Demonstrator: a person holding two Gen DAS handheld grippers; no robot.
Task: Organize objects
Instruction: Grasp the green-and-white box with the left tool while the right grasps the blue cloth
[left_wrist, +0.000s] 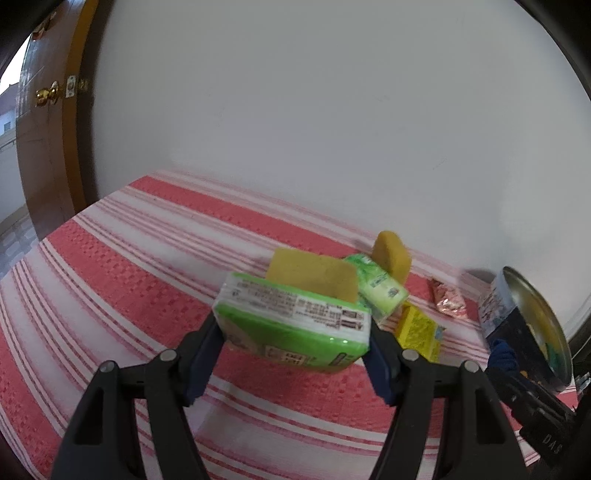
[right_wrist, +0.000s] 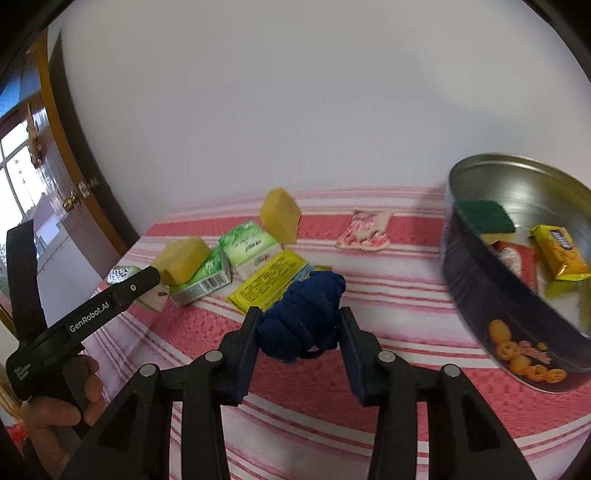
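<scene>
My left gripper (left_wrist: 295, 328) is shut on a green tissue pack (left_wrist: 291, 325), held above the striped cloth. My right gripper (right_wrist: 301, 325) is shut on a dark blue cloth bundle (right_wrist: 303, 317), held above the cloth left of the round cookie tin (right_wrist: 476, 295). The tin holds a green-topped sponge (right_wrist: 484, 216), a yellow snack pack (right_wrist: 561, 251) and a red pack (right_wrist: 517, 258). On the cloth lie two yellow sponges (right_wrist: 280, 214), green tissue packs (right_wrist: 251, 247), a yellow packet (right_wrist: 269, 284) and a pink wrapper (right_wrist: 365, 229). The left gripper also shows in the right wrist view (right_wrist: 147, 278).
The table has a red and white striped cloth (left_wrist: 129, 258) and stands against a white wall (left_wrist: 314, 110). A brown door with a brass knob (left_wrist: 48, 94) is at the far left. The tin also shows at the right edge of the left wrist view (left_wrist: 517, 321).
</scene>
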